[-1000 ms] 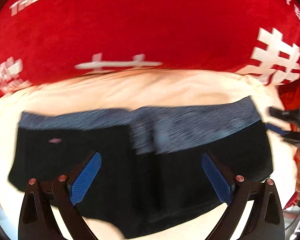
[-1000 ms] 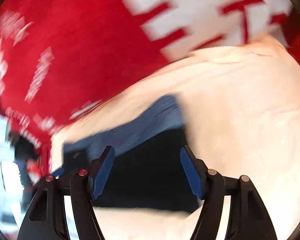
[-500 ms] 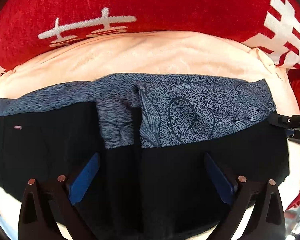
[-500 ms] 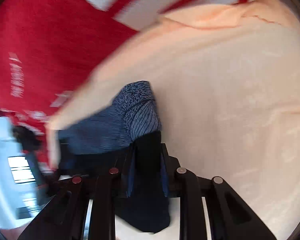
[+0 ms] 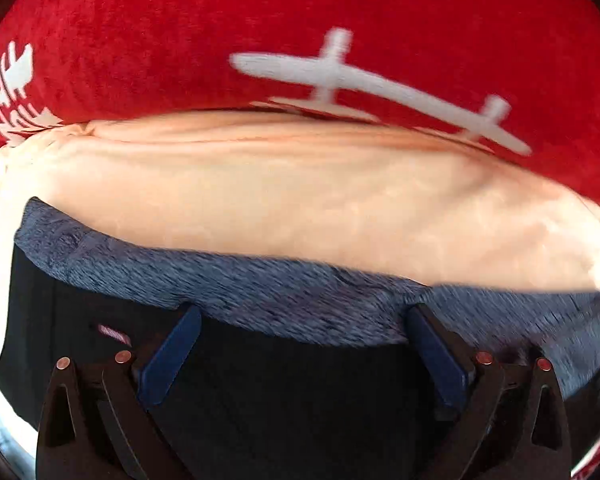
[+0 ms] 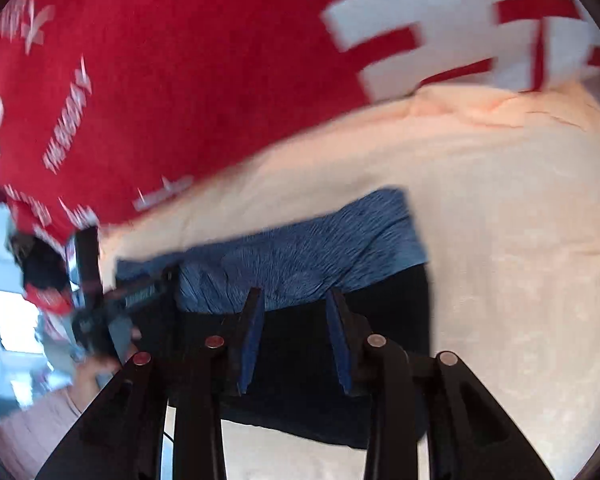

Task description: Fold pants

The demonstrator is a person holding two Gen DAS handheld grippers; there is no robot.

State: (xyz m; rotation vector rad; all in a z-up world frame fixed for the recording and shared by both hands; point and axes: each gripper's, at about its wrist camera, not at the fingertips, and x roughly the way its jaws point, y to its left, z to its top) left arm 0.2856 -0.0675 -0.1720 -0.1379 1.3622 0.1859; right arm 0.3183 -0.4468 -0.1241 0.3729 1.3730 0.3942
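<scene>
Pants [image 5: 260, 392], black with a mottled blue-grey waistband, lay flat on a peach-coloured sheet [image 5: 300, 208], filling the lower half of the left wrist view from 8 o'clock to 4 o'clock. Nearest the lens, the left gripper [image 5: 300, 344] hung over the black cloth with its blue fingers [image 5: 168, 356] spread wide, one at 7 o'clock and one at 5 o'clock; both tips ended at the lower edge of the waistband, and nothing was clamped between them. A small pink label [image 5: 114, 334] sat on the black cloth at 8 o'clock, just beside the left finger. Beyond the waistband, the sheet ran across the middle of the view, and a red blanket with white characters [image 5: 300, 60] filled the far band toward 12 o'clock.

In the right wrist view, the right gripper [image 6: 296, 340] stood over the pants [image 6: 308, 356] with a narrow gap between its fingers [image 6: 252, 344]. The jaws had just been opening a little, and no cloth was pinched between them. The waistband end lay at 12 o'clock of the tips, with peach sheet [image 6: 520, 260] off to 3 o'clock. The other gripper appeared blurred at 9 o'clock. Farthest off, the red blanket [image 6: 180, 80] covered the sector from 10 to 1 o'clock.
</scene>
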